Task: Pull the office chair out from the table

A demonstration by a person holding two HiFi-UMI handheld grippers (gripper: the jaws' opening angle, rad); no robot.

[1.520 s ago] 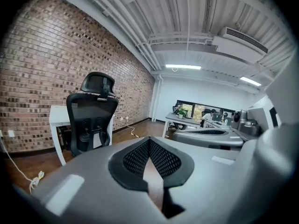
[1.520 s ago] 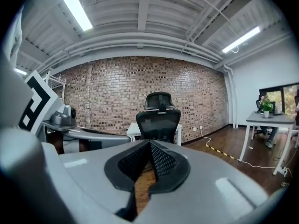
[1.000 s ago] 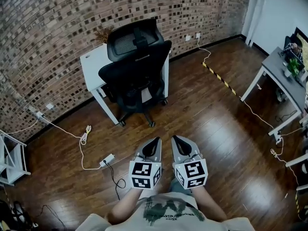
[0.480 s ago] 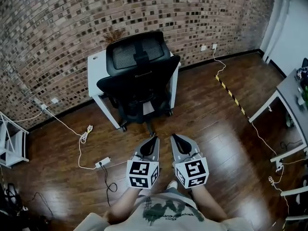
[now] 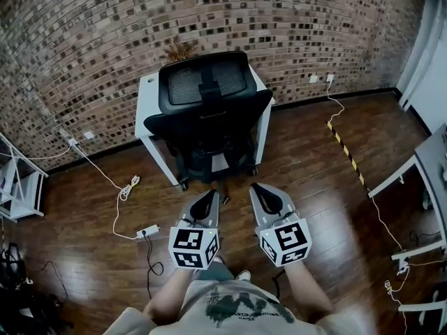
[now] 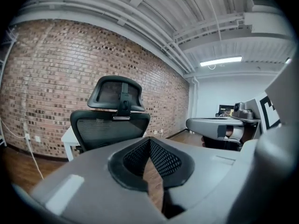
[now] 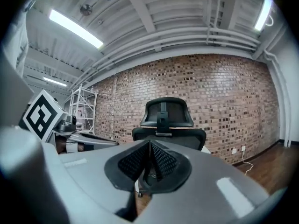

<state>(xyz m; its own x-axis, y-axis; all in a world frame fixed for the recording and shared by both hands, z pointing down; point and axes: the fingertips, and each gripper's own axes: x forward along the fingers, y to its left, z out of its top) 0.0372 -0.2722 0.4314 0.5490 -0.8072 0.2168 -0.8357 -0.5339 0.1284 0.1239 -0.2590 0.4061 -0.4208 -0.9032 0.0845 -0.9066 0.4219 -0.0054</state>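
two grippers hang side by side over the wood floor [image 5: 335,208], the left gripper [image 5: 208,195] and the right gripper [image 5: 258,188], each with its jaws pressed together on nothing. the office chair [image 5: 209,110] lies straight ahead of both, its backrest facing them and its seat tucked under the white table [image 5: 148,93] against the brick wall [image 5: 91,40]. its wheeled base sits near the gripper tips. the backrest runs crosswise to the line the grippers point along, so neither looks clearly nearer, though the right tip seems a touch further forward. no container is in play; a dried plant [image 5: 180,49] shows behind the headrest, its pot hidden. a grab on the backrest likely needs the jaws parted first.
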